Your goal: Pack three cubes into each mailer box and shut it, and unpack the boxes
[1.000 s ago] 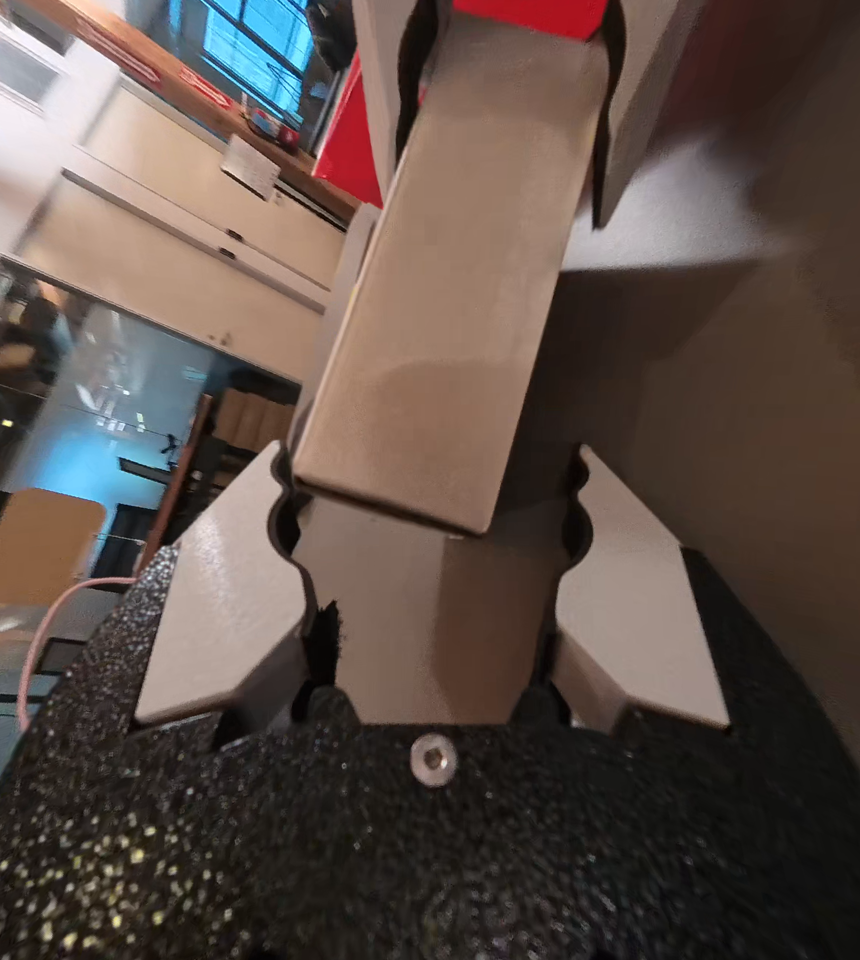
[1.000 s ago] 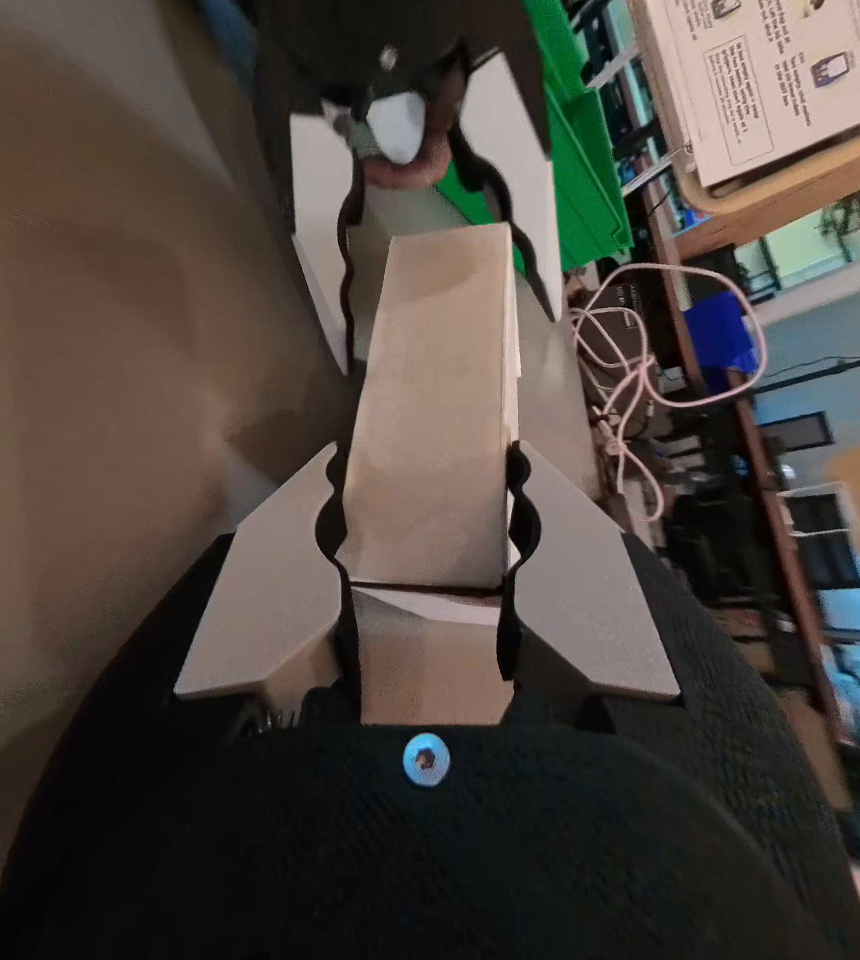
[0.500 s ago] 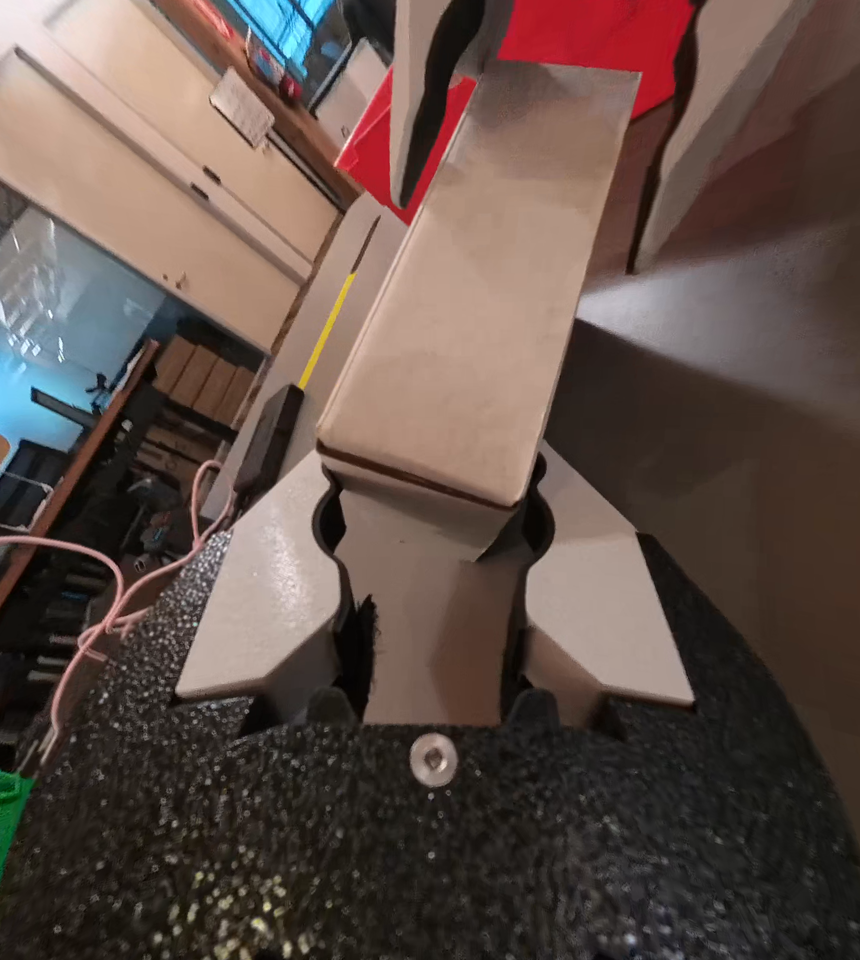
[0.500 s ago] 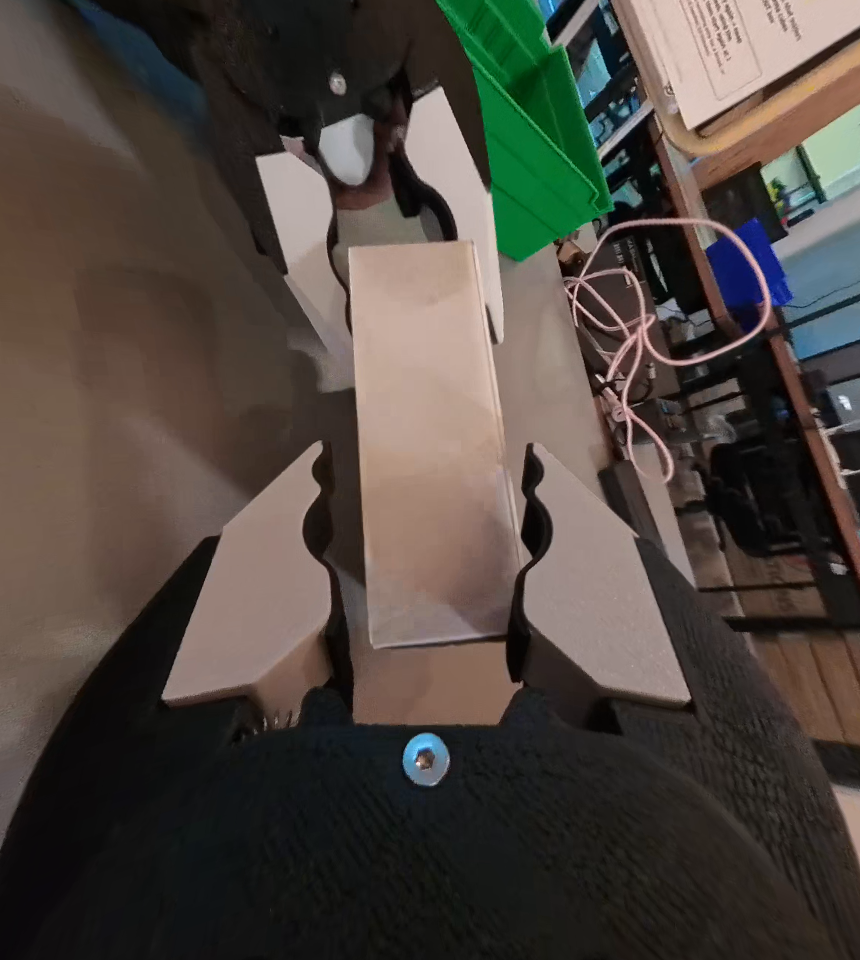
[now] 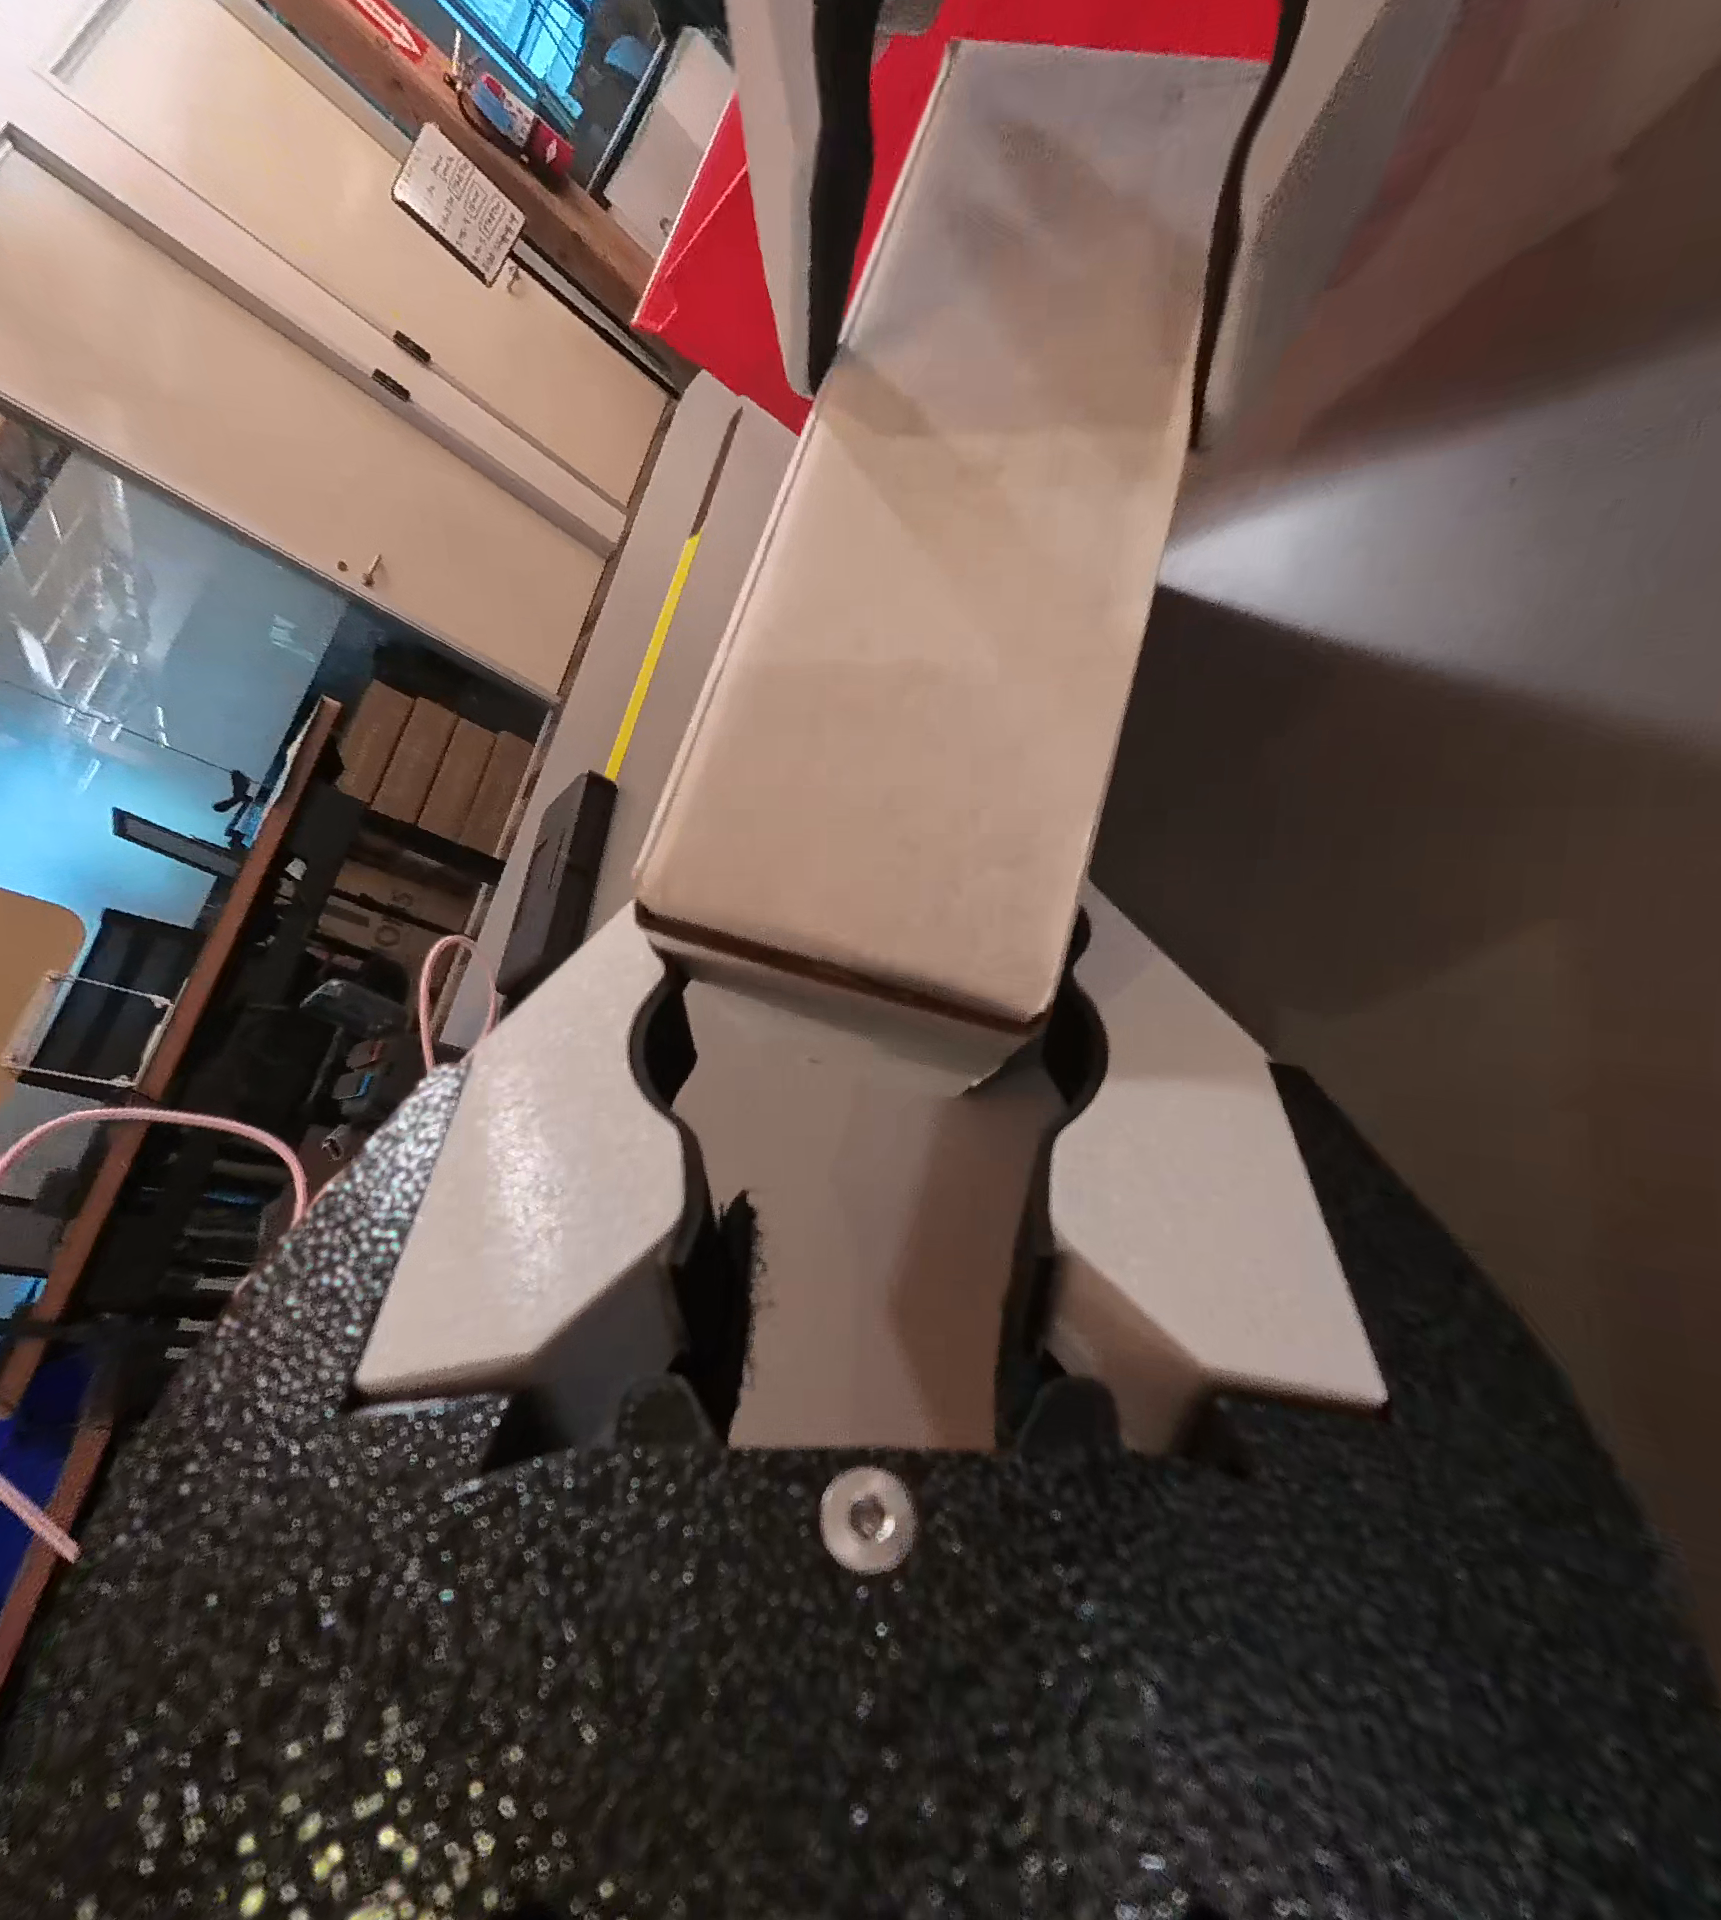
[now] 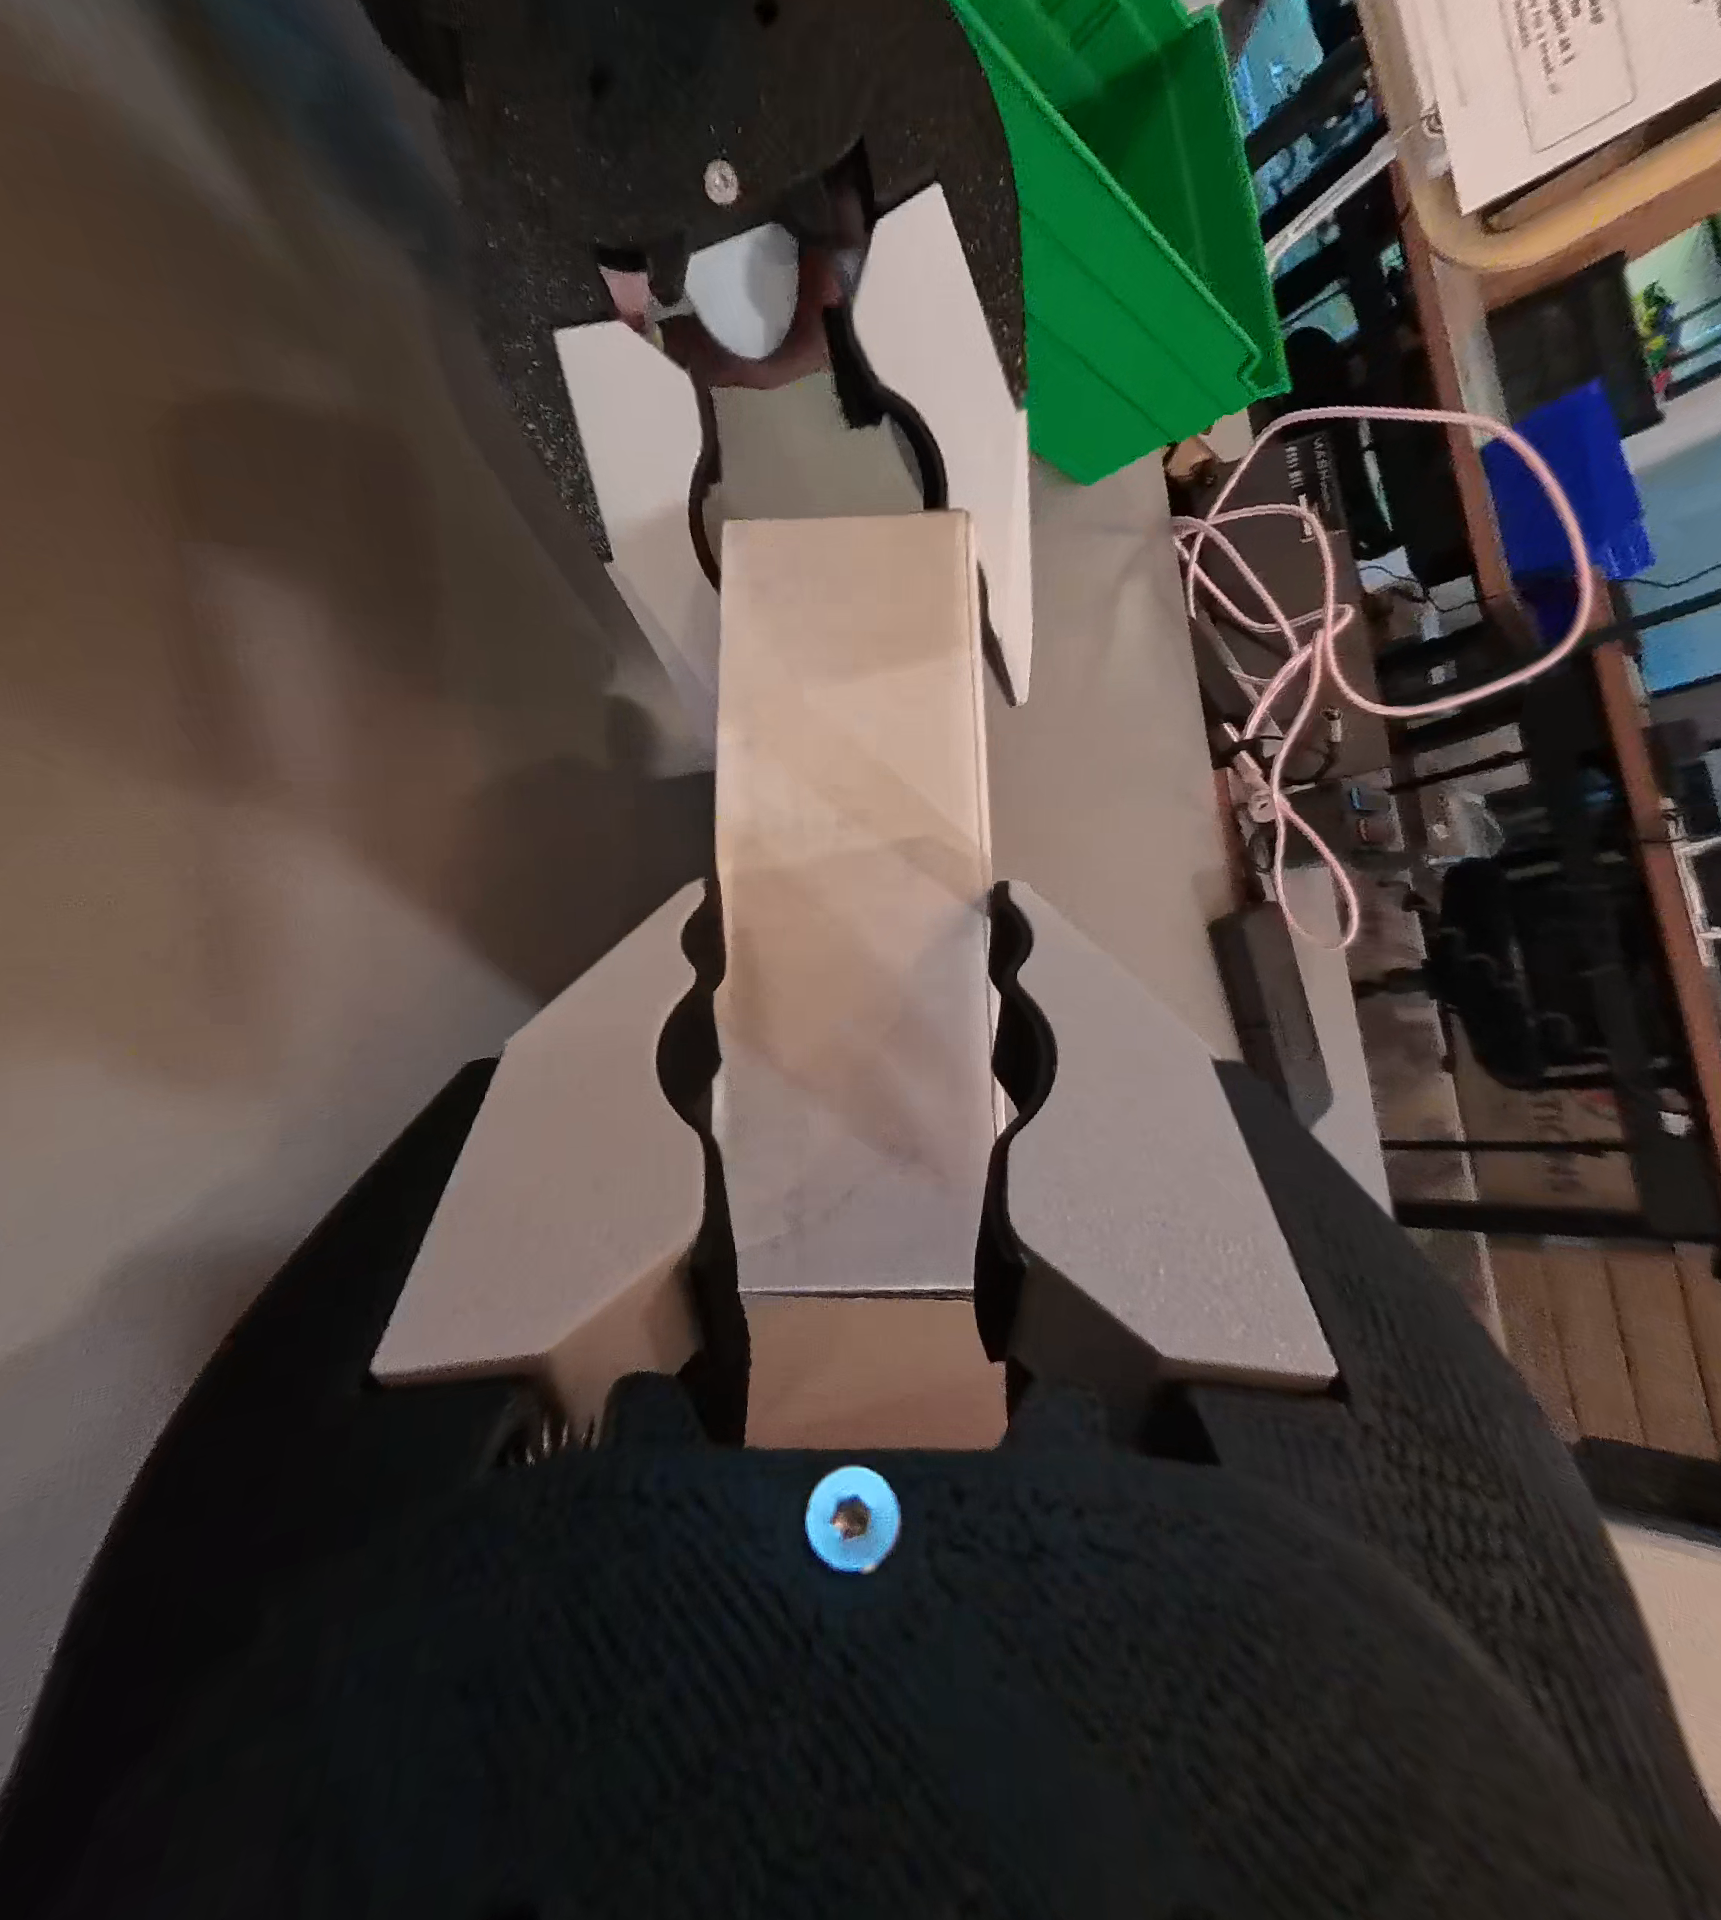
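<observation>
A long, closed mailer box (image 5: 939, 644) of pale cardboard is held at both ends, a two-finger gripper clamped on each, above a plain tabletop (image 5: 1458, 779). Seen from the left wrist, the left gripper (image 5: 861, 997) has its grey fingers (image 5: 565, 1143) closed against the near end of the box, the black wavy pads pressing on its two side walls just below the lid seam. At the far end of the same box the right gripper (image 5: 1022, 208) grips it from the opposite direction, one finger on each side.

From the right wrist, the right gripper (image 6: 856, 1039) has the box (image 6: 851, 883) well down between its fingers (image 6: 1126, 1195), both pads flat against the long sides and the box end close to the gripper's body. Beyond it the left gripper (image 6: 814, 488) meets the other end, with its black housing and a white rounded part showing above.

The box is shut; no cubes are visible in either view. A red bin (image 5: 721, 260) shows behind the box in the left wrist view, and a green bin (image 6: 1126, 239) stands at the table's edge in the right wrist view. A pink cable (image 6: 1355, 644) loops beside a small black device (image 6: 1271, 1018) at the table's far edge. Shelves (image 5: 399, 790) with brown boxes and pale cabinet doors (image 5: 264, 343) fill the room behind
</observation>
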The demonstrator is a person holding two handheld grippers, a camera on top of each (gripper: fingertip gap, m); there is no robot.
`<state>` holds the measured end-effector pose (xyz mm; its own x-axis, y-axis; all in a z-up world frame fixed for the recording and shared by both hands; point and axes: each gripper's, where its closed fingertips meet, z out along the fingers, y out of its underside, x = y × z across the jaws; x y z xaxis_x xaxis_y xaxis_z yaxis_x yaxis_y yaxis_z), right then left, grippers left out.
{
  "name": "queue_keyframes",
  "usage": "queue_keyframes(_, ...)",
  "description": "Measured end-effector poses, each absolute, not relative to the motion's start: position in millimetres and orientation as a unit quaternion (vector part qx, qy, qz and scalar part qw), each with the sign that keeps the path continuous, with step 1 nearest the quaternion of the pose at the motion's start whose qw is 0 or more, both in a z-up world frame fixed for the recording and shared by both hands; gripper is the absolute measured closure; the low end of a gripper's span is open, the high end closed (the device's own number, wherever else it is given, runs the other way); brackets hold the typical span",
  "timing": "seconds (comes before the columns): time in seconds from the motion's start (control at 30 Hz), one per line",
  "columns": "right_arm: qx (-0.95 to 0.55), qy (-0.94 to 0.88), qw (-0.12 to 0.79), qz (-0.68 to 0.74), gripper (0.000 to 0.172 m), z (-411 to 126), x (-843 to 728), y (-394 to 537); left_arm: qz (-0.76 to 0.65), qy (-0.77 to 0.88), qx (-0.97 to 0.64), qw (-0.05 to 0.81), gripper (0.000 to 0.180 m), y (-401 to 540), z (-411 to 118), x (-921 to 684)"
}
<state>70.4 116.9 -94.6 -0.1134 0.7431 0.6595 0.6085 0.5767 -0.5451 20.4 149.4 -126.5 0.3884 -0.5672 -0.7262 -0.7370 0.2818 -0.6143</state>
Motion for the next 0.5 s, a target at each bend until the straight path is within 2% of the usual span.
queue_keyframes(0.2, -0.468, -0.741, 0.476, 0.071, 0.123, -94.1, 71.6, 116.6, 0.08, 0.549, -0.597, 0.58, 0.113, 148.8, -126.8, 20.6)
queue_keyframes(0.5, -0.516, -0.707, 0.455, 0.161, 0.123, -88.8, 70.2, 113.5, 0.093, 0.557, -0.589, 0.578, 0.113, 148.8, -126.0, 19.0)
